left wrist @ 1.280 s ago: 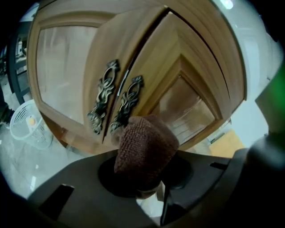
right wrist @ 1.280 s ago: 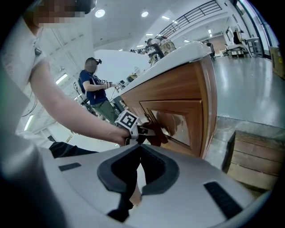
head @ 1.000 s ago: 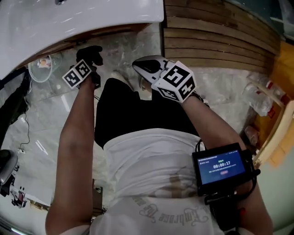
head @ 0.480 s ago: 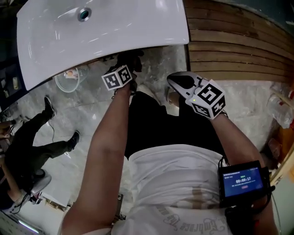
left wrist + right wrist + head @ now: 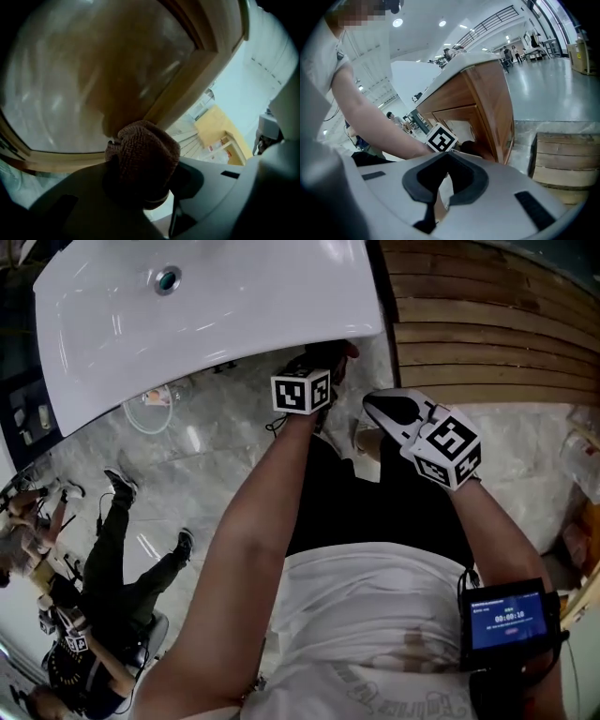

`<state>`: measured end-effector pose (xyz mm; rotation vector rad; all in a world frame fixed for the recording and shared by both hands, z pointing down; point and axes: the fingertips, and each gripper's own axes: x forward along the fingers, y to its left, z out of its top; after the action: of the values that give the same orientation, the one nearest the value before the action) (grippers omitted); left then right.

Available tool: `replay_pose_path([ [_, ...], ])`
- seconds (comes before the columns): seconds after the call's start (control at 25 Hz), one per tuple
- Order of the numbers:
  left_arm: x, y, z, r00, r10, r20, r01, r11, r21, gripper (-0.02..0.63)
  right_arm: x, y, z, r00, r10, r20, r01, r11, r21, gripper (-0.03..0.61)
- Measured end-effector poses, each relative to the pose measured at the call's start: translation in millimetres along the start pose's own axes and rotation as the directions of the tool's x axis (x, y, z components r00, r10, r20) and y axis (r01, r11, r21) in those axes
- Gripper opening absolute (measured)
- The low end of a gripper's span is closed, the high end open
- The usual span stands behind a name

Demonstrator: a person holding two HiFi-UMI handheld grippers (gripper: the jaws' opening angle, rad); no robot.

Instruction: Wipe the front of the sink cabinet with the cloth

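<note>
Clamping cloth (image 5: 143, 157) against sink cabinet (image 5: 183, 93), left hand-held gripper (image 5: 328, 357); right hand-held gripper (image 5: 439, 190) closed, empty.

I see the cloth (image 5: 143, 159), brown and coarse-knit, bunched into a wad and clamped in the left tongs (image 5: 323, 360). It sits right up at the sink cabinet (image 5: 487, 105), by the lower frame rail of a recessed front panel (image 5: 93, 70); contact I cannot confirm. The cabinet is warm brown wood, standing upright.
</note>
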<state>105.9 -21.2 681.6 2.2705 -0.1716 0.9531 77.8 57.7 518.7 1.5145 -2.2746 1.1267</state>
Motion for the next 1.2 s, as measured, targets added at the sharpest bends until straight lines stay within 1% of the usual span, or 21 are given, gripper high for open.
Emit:
replay_pose_path([
  [0.04, 6, -7, 0, 1.0, -0.012, 0.001, 0.012, 1.0, -0.005, 0.11, -3, -2, -1, 1.0, -0.007, 0.004, 0.007, 1.0, 0.003, 0.012],
  [0.08, 11, -11, 1, 1.0, -0.021, 0.007, 0.021, 0.999, -0.028, 0.11, -5, -4, -3, 1.0, -0.014, 0.009, 0.014, 1.0, 0.008, 0.014],
  [0.12, 16, -13, 1, 1.0, -0.026, 0.016, 0.027, 0.997, -0.069, 0.11, -8, -5, -4, 1.0, -0.022, 0.013, 0.022, 1.0, 0.013, 0.012],
  [0.2, 23, -8, 0, 0.999, -0.027, 0.043, 0.035, 0.981, -0.189, 0.11, -11, -8, -4, 0.999, -0.036, 0.018, 0.036, 0.999, 0.021, 0.014],
  [0.28, 28, 3, 0, 0.998, -0.011, 0.07, 0.031, 0.954, -0.298, 0.11, -13, -11, -1, 0.999, -0.047, 0.019, 0.047, 0.999, 0.024, 0.013],
  [0.36, 27, 20, -3, 0.996, 0.026, 0.081, 0.006, 0.93, -0.367, 0.11, -13, -13, 3, 0.998, -0.052, 0.018, 0.051, 0.998, 0.022, 0.012],
  [0.44, 19, 41, -8, 0.992, 0.082, 0.094, -0.035, 0.906, -0.421, 0.11, -12, -13, 3, 0.999, -0.049, 0.014, 0.049, 0.999, 0.013, 0.013],
  [0.56, 1, 73, -16, 0.979, 0.172, 0.112, -0.099, 0.872, -0.479, 0.11, -11, -11, 2, 0.999, -0.036, 0.002, 0.036, 0.999, -0.005, 0.013],
  [0.64, -12, 94, -21, 0.969, 0.226, 0.105, -0.147, 0.859, -0.49, 0.11, -10, -10, 1, 0.999, -0.031, -0.009, 0.03, 0.999, -0.014, 0.013],
  [0.72, -29, 117, -27, 0.953, 0.284, 0.103, -0.197, 0.841, -0.503, 0.11, -9, -9, 0, 0.999, -0.023, -0.021, 0.023, 1.0, -0.021, 0.012],
  [0.84, -68, 155, -31, 0.915, 0.388, 0.113, -0.279, 0.808, -0.519, 0.11, -4, -3, 0, 0.999, 0.007, -0.036, -0.008, 0.999, -0.035, 0.012],
  [0.92, -94, 177, -33, 0.885, 0.453, 0.105, -0.349, 0.796, -0.494, 0.11, 1, 0, 0, 0.998, 0.024, -0.049, -0.027, 0.999, -0.046, 0.013],
  [1.0, -112, 188, -37, 0.858, 0.503, 0.105, -0.402, 0.785, -0.472, 0.11, 2, 1, -4, 0.997, 0.036, -0.067, -0.04, 0.997, -0.06, 0.012],
  [1.04, -118, 188, -38, 0.85, 0.514, 0.114, -0.412, 0.784, -0.465, 0.11, 2, 2, -6, 0.996, 0.044, -0.075, -0.049, 0.997, -0.065, 0.014],
  [1.08, -124, 186, -38, 0.847, 0.516, 0.128, -0.413, 0.79, -0.454, 0.11, 3, 4, -8, 0.995, 0.056, -0.081, -0.061, 0.996, -0.069, 0.013],
  [1.2, -145, 169, -34, 0.851, 0.496, 0.172, -0.408, 0.832, -0.376, 0.11, 10, 21, -15, 0.99, 0.099, -0.101, -0.106, 0.992, -0.065, 0.013],
])
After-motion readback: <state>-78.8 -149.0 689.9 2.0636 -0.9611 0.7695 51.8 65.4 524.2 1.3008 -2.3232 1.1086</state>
